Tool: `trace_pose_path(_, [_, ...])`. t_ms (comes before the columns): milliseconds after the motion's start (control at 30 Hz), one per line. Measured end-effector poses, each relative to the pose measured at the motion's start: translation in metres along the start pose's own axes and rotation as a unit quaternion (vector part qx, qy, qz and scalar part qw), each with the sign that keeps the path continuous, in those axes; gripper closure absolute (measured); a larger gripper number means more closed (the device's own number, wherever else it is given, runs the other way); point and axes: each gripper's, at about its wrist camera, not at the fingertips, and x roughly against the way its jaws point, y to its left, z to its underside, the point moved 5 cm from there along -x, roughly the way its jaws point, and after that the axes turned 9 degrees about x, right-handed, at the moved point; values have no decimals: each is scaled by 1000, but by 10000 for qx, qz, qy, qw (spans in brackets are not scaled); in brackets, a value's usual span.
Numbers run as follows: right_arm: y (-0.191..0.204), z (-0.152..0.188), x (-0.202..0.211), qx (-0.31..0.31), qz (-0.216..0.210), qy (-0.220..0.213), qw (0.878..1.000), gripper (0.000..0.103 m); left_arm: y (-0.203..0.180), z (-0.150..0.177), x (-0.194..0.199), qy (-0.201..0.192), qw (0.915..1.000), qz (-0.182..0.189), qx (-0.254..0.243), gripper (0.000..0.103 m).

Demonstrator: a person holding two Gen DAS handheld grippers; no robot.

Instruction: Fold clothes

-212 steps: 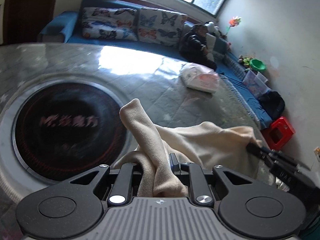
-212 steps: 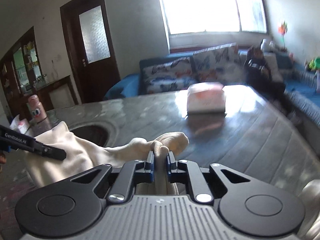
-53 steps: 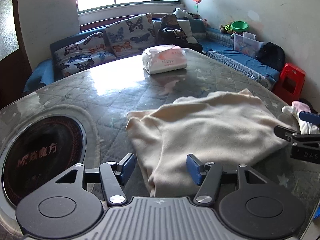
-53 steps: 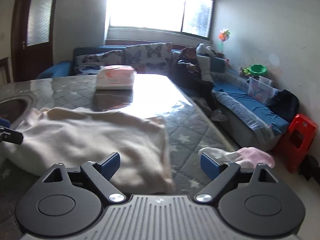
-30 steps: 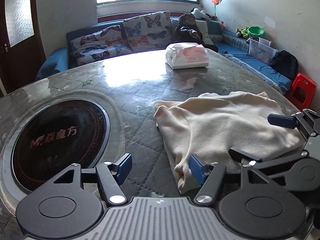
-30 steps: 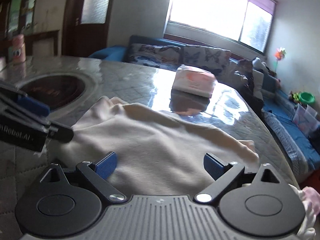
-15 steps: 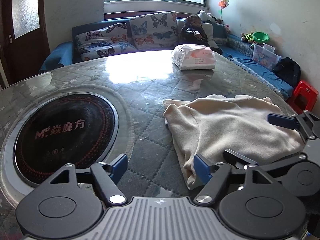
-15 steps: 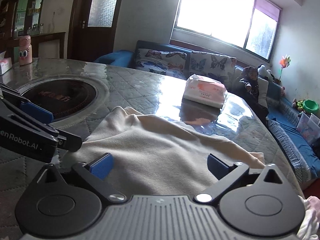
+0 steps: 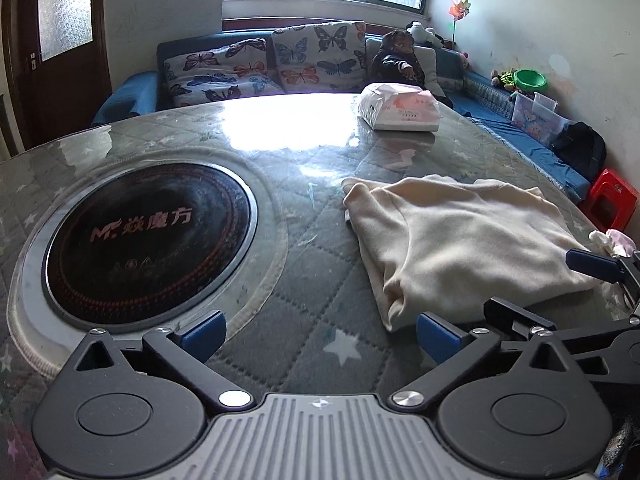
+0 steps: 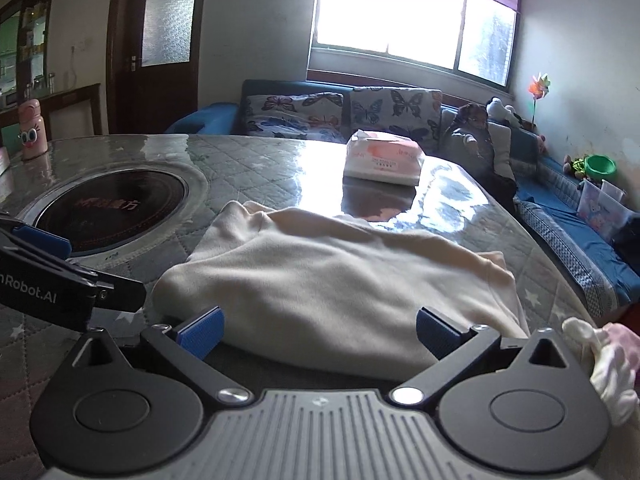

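Observation:
A cream garment (image 9: 456, 236) lies folded flat on the glass-topped table, right of centre in the left wrist view; it also fills the middle of the right wrist view (image 10: 332, 280). My left gripper (image 9: 318, 334) is open and empty, just left of the garment's near corner. My right gripper (image 10: 318, 334) is open and empty at the garment's near edge. The right gripper's fingers (image 9: 592, 266) show at the right of the left wrist view; the left gripper's body (image 10: 60, 288) shows at the left of the right wrist view.
A round black induction hob (image 9: 148, 236) is set into the table (image 9: 280, 128) at left. A pack of tissues (image 9: 400, 106) sits at the far side. Pale pink and white clothes (image 10: 608, 360) lie at the table's right edge. A sofa (image 10: 344, 116) stands behind; a red stool (image 9: 612, 198) at right.
Both grippers let go of the garment, which now lies folded on the table. Over the last second both have drawn back slightly and stayed open.

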Motion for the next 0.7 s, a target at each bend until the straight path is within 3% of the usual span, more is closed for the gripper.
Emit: trace_pose_path(700, [17,19,23,-348,-56,206,9992,0,28,29,22,181,9995,-219,143,0])
